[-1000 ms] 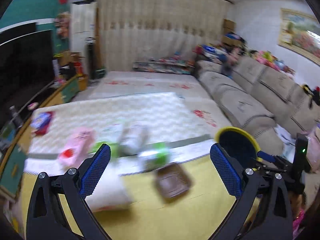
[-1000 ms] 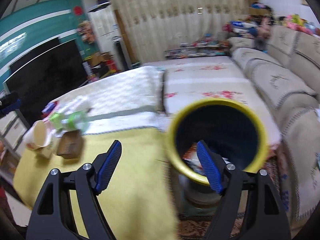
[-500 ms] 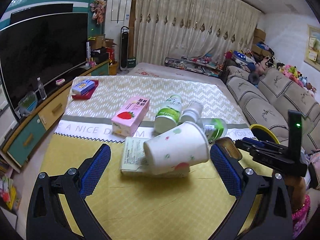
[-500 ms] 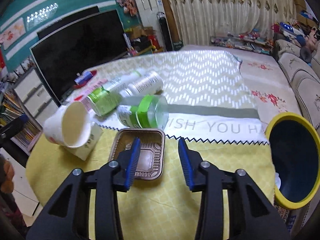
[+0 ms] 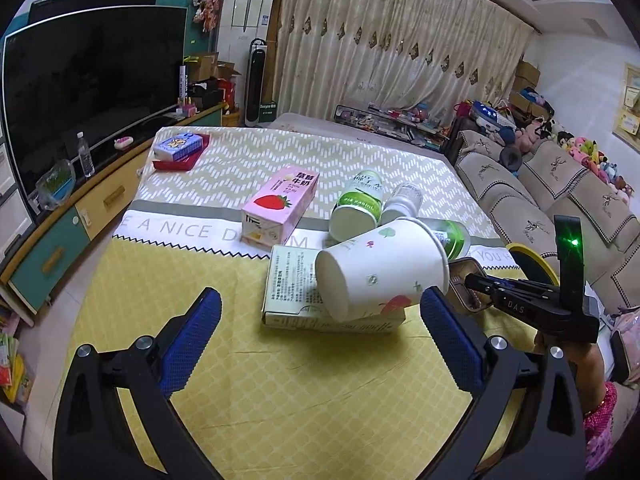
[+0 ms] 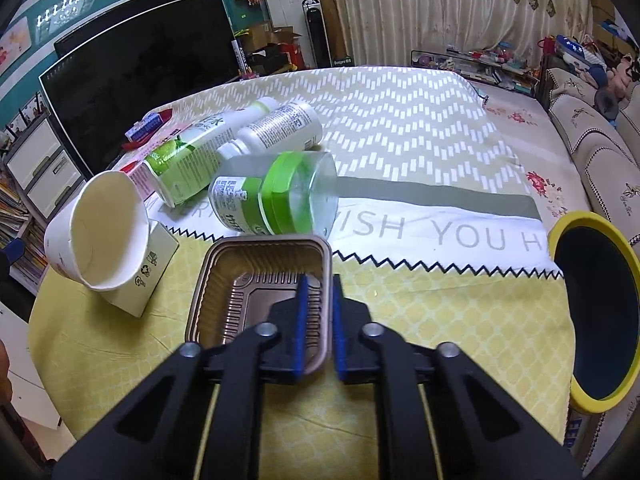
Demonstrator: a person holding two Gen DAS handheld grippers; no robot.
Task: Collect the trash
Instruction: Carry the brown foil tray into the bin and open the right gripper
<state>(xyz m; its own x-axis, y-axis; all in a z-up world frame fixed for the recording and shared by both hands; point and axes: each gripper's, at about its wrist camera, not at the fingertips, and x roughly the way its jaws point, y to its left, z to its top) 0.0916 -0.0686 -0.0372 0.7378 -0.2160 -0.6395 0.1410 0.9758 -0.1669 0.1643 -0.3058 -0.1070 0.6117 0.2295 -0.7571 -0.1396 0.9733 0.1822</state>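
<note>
My right gripper [image 6: 318, 320] just closed, now pinching brown tray [image 6: 256, 288] right rim; lift toward bin [image 6: 592, 312] next. Left gripper [image 5: 320, 320] spread, empty.

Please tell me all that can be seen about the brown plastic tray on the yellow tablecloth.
The brown ribbed plastic tray is shallow, square with rounded corners, glossy and empty. It sits open side up on the yellow tablecloth, just in front of the fallen clear bottle with a green label. The right gripper is closed on its near right wall, one blue pad inside and one outside. In the left wrist view only its edge shows.
</note>
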